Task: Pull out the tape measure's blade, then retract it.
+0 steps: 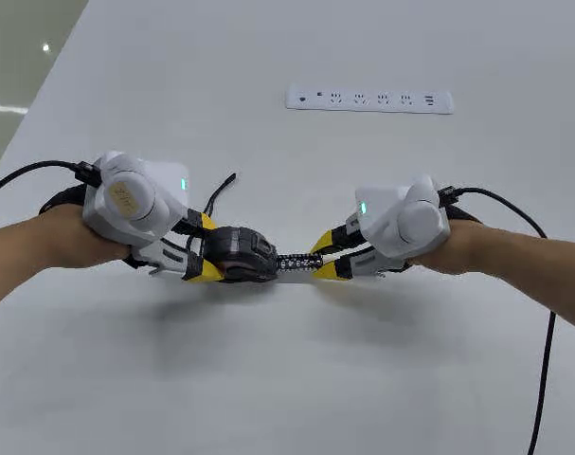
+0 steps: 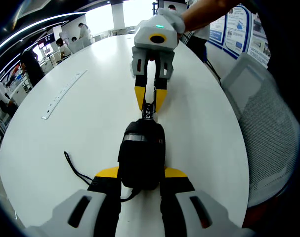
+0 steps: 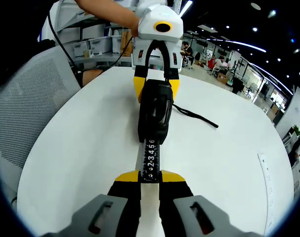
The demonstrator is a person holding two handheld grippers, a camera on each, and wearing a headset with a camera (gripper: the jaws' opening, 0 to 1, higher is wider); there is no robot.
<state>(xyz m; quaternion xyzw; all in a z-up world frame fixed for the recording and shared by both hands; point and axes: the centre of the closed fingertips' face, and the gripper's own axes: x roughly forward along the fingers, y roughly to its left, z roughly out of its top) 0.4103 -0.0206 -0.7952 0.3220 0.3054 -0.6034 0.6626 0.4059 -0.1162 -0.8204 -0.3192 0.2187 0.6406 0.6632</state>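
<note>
- Tape measure [image 1: 240, 254] has a black case and sits low on the white surface [image 1: 287, 379], near its middle and between the two grippers.
- Left gripper [image 1: 209, 248]: yellow-tipped jaws clamped on the case from both sides. The left gripper view shows the case [image 2: 141, 158] wedged between its own jaws [image 2: 142, 174].
- Right gripper [image 1: 323, 258]: jaws closed on the blade [image 1: 298, 263], pinching it near its end.
- The right gripper view has the blade [image 3: 149, 160] running between its own jaw tips [image 3: 150, 177]. Numbers 2 to 6 can be read on it.
- Only a short length of blade is out. It spans straight from the case mouth to the right gripper's jaws.
- The grippers face each other along one line. The right one [image 2: 150, 98] shows at the top of the left gripper view, and the left one [image 3: 156, 89] at the top of the right gripper view.
- A black wrist strap [image 1: 221, 190] trails from the case and lies loose on the surface.
- A white power strip [image 1: 369, 99] lies flat at the far side of the surface, well apart from the tape measure.
- A grey mesh chair [image 2: 268, 128] stands beside the surface edge.
- A hand [image 1: 74, 237] holds each gripper, and black cables run off behind both.
</note>
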